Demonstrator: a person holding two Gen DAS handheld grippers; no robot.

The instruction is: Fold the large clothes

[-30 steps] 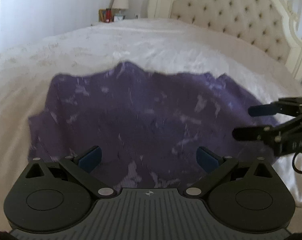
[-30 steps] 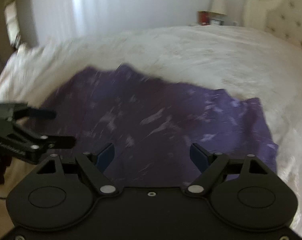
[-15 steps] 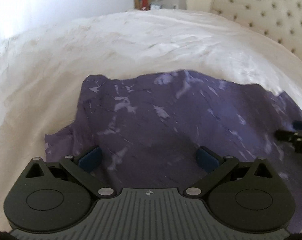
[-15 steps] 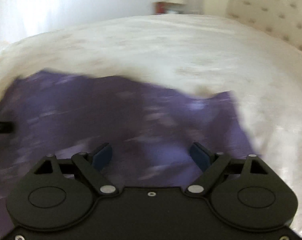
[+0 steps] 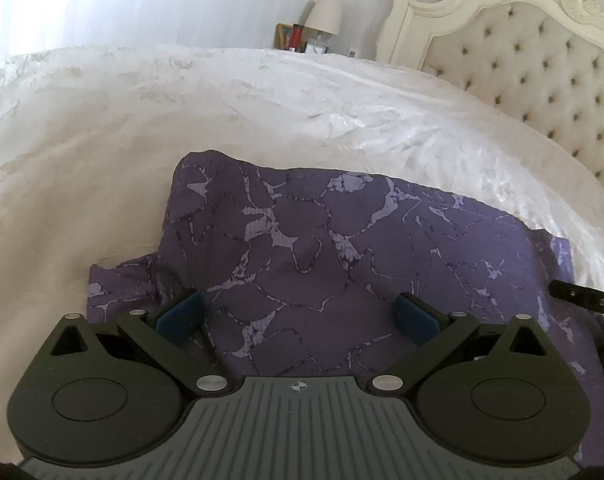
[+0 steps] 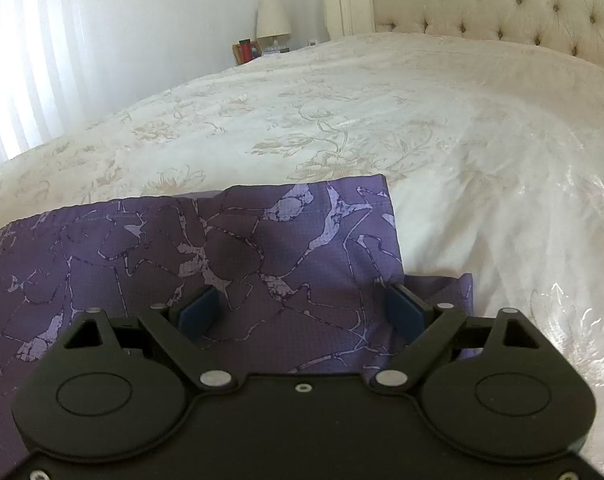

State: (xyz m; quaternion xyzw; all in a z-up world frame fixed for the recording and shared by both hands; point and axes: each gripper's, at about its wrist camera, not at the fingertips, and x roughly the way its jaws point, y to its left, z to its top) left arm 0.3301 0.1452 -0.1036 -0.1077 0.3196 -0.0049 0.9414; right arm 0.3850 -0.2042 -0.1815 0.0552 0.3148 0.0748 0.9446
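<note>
1. The purple garment (image 5: 341,248) lies on the cream bedspread (image 5: 182,112), at the near edge of the bed, filling six o'clock in both wrist views with the tufted headboard (image 5: 541,72) up at two.
2. It looks partly folded to me: a top layer ends in a straight hem at twelve o'clock, and a lower layer pokes out at my left gripper's nine o'clock and my right gripper's three.
3. To do this fold well, I'd pinch both near corners through all layers, lift evenly and lay the edge onto that far hem, keeping the cloth taut so no crease gets trapped.
4. Left gripper (image 5: 298,316): jaws spread wide, blue pads low over the fabric, nothing pinched; actual contact I can't tell.
5. Right gripper (image 6: 302,308): equally wide, empty, its right pad just beside the top layer's side edge at three o'clock.
</note>
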